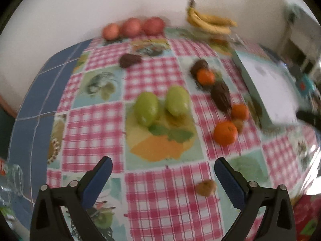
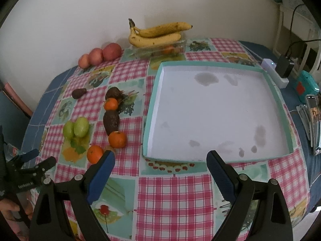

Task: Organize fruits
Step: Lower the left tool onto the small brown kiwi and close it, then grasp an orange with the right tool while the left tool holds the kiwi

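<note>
Two green fruits (image 1: 160, 105) (image 2: 77, 129) lie side by side mid-table. Three oranges (image 1: 225, 133) (image 2: 117, 139) and dark avocados (image 1: 220, 98) (image 2: 111, 121) lie in a line beside a shallow teal-rimmed white box (image 2: 158, 76) (image 1: 251, 92). Three red apples (image 1: 131, 28) (image 2: 100, 55) and a banana bunch (image 1: 210, 21) (image 2: 156, 33) sit by the wall. A small brown fruit (image 1: 205, 187) lies near my left gripper (image 1: 162, 167), which is open and empty, short of the green fruits. My right gripper (image 2: 160, 160) is open and empty at the box's near edge.
A checked tablecloth (image 2: 172, 200) covers the table. A clear container (image 2: 160, 50) stands under the bananas. A power strip with a charger (image 2: 278, 70), a teal case (image 2: 306, 85) and a phone (image 2: 314, 120) lie at the right. The left gripper shows in the right wrist view (image 2: 30, 160).
</note>
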Tool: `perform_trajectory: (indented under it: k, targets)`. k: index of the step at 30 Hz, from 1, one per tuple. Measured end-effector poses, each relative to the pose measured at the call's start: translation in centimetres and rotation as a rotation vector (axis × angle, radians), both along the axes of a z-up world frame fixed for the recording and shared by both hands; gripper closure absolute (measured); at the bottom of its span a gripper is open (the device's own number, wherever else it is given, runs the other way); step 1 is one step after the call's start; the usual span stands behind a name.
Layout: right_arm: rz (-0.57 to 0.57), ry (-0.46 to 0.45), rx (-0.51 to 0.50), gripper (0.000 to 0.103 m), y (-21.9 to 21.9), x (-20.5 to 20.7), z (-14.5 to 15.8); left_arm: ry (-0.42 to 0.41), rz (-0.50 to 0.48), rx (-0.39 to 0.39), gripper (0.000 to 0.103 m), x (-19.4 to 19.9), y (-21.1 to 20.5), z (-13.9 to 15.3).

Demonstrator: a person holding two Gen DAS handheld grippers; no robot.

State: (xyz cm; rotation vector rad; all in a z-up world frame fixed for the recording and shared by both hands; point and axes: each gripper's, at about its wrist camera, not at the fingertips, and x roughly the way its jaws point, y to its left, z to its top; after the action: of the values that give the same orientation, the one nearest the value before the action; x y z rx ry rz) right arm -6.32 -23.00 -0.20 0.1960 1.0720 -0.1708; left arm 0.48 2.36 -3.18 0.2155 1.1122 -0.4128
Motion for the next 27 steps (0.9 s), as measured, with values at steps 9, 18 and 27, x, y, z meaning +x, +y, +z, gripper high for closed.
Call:
perform_trajectory:
  k: [9,18,27]
  targets:
    - [0.011,0.035,-0.010,0.010,0.4,1.0,-0.6,0.111,-0.088,-0.057,0.033,-1.4,-1.5,-2.3]
    - [0.036,0.080,-0.056,0.010,1.3,1.7,-1.5,0.145,-0.153,-0.024,0.060,-3.0,-2.9,-3.3]
    - [0.082,0.118,-0.061,0.010,3.7,3.1,-2.9,0.102,-0.151,0.010,0.074,-3.4,-2.6,-3.6]
